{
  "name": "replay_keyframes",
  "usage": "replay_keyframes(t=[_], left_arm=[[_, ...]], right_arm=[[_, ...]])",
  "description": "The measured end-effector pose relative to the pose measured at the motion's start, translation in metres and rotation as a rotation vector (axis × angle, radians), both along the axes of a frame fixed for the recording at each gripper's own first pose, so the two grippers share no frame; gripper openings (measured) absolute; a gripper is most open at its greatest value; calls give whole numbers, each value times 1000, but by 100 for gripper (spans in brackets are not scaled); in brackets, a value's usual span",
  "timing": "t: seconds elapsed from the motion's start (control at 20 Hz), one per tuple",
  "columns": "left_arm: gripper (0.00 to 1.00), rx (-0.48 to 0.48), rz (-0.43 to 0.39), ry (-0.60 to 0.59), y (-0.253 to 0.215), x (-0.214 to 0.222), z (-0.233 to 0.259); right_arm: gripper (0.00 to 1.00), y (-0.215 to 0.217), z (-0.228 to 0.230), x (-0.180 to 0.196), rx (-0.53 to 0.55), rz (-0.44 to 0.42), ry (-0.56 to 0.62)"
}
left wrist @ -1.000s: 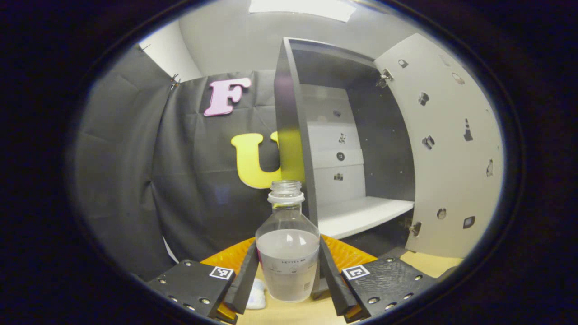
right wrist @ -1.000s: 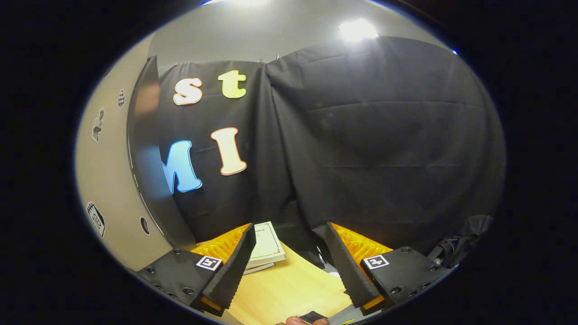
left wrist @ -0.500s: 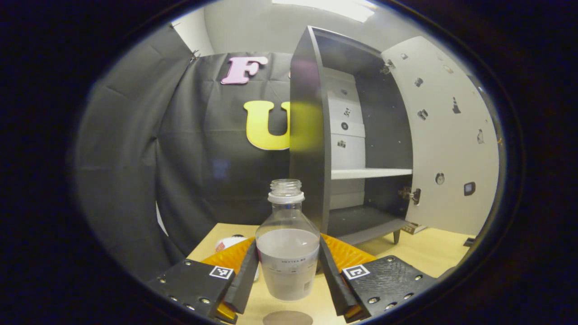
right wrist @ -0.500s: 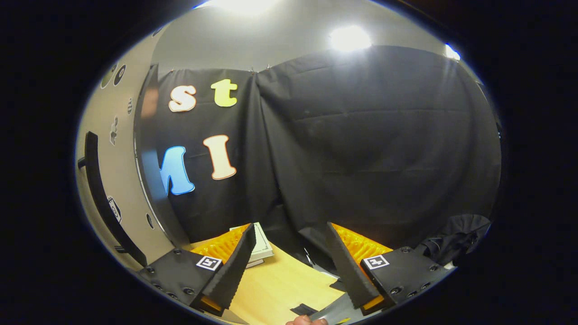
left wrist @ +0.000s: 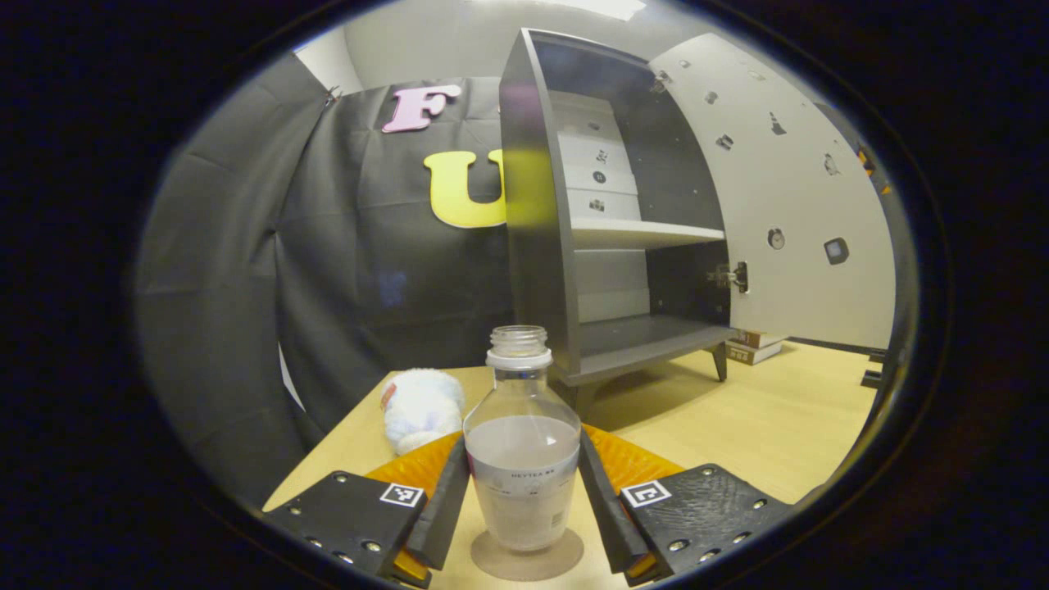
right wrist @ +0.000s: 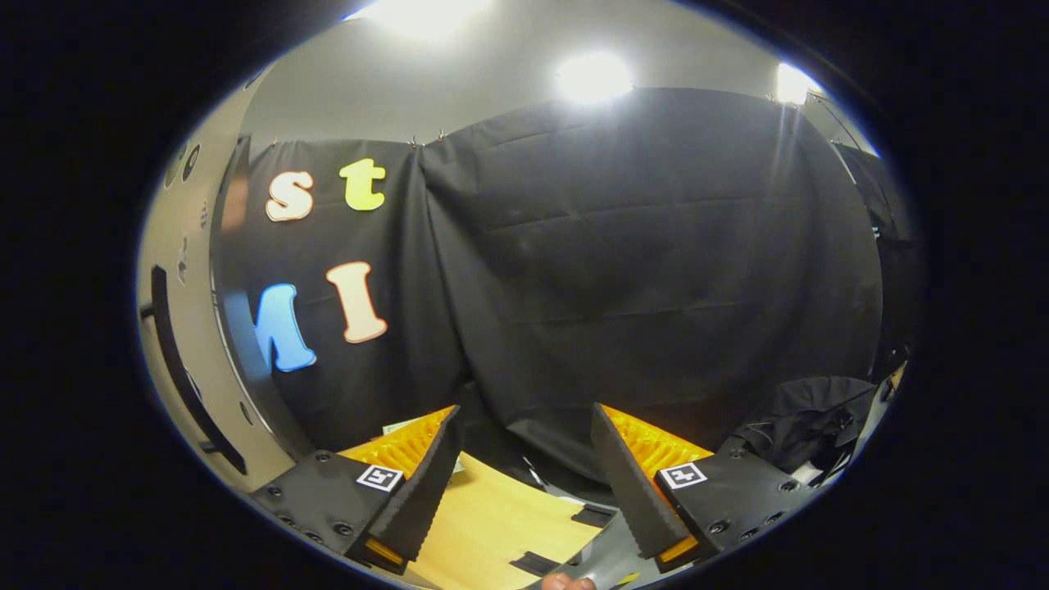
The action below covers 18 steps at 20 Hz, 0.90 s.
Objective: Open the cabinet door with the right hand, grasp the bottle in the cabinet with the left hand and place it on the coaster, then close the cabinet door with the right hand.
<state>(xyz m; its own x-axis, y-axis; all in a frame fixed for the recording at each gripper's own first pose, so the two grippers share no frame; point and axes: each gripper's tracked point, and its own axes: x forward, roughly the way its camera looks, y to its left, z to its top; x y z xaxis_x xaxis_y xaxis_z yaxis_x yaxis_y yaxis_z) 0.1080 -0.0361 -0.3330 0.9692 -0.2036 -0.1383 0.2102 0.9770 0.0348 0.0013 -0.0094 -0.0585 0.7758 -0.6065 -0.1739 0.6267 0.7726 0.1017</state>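
Bottle (left wrist: 522, 447) stands upright between the two fingers of the left gripper (left wrist: 522, 508), and both fingers (left wrist: 447, 512) press on its sides, so the claw is clenched on it. The bottle is clear, has no cap, and is filled a bit more than halfway with a cloudy liquid. Its base is over the coaster (left wrist: 526, 559) — a round brownish disc on the table (left wrist: 762, 426) — but I cannot tell if the base already touches it or hangs just above.

Behind the bottle, the cabinet (left wrist: 537, 213) stands on the table on short legs. Its door (left wrist: 787, 188) is swung wide open to the right, and the inside shows one pale shelf and a dark bottom board, both bare. A white fluffy thing (left wrist: 420, 406) lies on the table to the left of the bottle, near the cloth wall. Some small boxes (left wrist: 752, 344) lie on the table under the open door.

In the right gripper view, the right gripper (right wrist: 524, 483) is released — its fingers stand well apart with nothing between them, above the table (right wrist: 500, 524). At the left edge of this view is the outer face of the door (right wrist: 168, 328) with its dark bar handle (right wrist: 176, 360); the gripper is not touching it. A fingertip of the person (right wrist: 565, 583) shows at the bottom edge.
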Motion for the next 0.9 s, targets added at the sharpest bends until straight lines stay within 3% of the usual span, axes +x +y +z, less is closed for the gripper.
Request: replay_keyframes(t=[0.05, 0.2, 0.45, 0.5, 0.9], left_arm=[[72, -3, 16, 10, 2, -3, -8], [74, -2, 53, 31, 9, -11, -18], [74, 21, 46, 51, 6, -24, -23], [76, 27, 42, 48, 5, -22, -21], [76, 37, 28, 79, 4, -20, -24]], right_arm=[[98, -1, -5, 2, -12, -9, 25], [98, 0, -21, -1, -27, 4, 85], [93, 7, -34, 5, -15, 52, 111], [98, 4, -39, 4, -10, 46, 117], [98, -5, -70, -11, 87, 16, 132]])
